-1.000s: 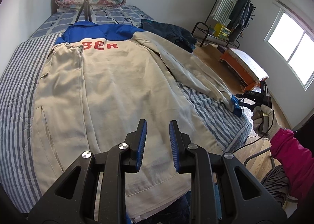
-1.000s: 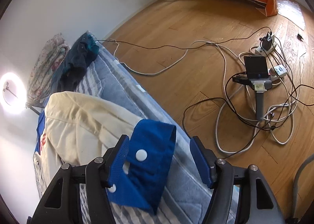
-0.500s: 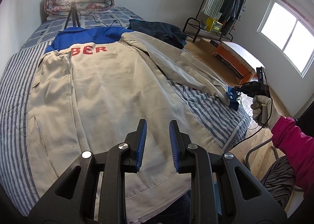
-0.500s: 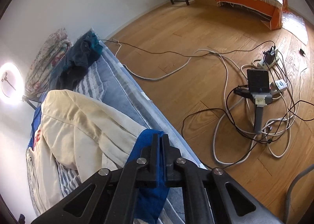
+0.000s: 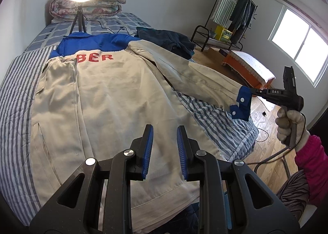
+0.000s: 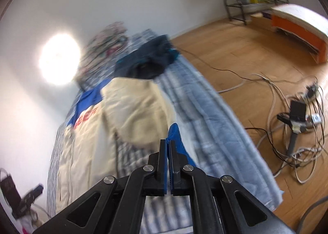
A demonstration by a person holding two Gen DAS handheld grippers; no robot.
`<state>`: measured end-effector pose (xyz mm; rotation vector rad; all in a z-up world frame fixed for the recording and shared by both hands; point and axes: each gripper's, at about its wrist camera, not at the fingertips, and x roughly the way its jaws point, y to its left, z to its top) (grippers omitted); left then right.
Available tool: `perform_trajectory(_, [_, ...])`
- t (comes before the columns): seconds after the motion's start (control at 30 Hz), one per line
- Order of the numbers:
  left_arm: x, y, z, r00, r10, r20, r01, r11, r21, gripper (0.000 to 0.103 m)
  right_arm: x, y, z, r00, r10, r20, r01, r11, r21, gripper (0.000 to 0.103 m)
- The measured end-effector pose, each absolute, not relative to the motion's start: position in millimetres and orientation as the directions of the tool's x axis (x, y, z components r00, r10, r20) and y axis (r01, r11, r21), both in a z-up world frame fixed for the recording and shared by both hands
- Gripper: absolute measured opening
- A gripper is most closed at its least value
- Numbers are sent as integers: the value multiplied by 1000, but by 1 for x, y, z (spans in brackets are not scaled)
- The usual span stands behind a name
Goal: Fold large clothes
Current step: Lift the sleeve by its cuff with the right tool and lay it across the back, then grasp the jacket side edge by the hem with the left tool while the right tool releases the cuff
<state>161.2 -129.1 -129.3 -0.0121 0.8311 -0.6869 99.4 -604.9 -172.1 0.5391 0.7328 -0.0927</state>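
Raised off the striped bed (image 5: pixel 12 82): blue cuff (image 5: pixel 243 100) pinched in right tongs (image 6: pixel 168 143); left tongs (image 5: pixel 164 129) spread, empty.

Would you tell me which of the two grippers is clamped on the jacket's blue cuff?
The right gripper: it is shut on the blue cuff, lifting the sleeve off the bed. The left gripper hangs open and empty above the jacket.

Your right wrist view is smeared with motion: the ring light (image 6: pixel 59 59) at ten o'clock is a white blob, and the red lettering (image 6: pixel 85 118) on the jacket (image 6: pixel 86 151) can't be read. In your left wrist view, the left hand-held gripper (image 5: pixel 164 147) covers the jacket's hem at six o'clock, and the folded-over front panel (image 5: pixel 59 90) hides the lettering's first characters.
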Motion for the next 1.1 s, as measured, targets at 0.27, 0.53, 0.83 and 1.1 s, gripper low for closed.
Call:
perform_trajectory(0.27, [162, -109, -123, 510, -556, -656, 503, 812, -297, 22, 100, -500, -158, 715, 303, -630, 1, 901, 434, 0])
perform_trajectory(0.53, [164, -91, -129, 518, -541, -663, 443, 832, -333, 22, 92, -418, -177, 588, 451, -671, -186, 883, 431, 0])
perform_trajectory(0.83, [170, -94, -155, 457, -548, -701, 387, 832, -398, 22, 75, -347, -212, 416, 553, -722, -357, 829, 429, 0])
perform_trajectory(1.1, [169, -103, -182, 390, -550, -738, 355, 830, -431, 47, 76, -345, -216, 357, 598, -718, -386, 794, 469, 16])
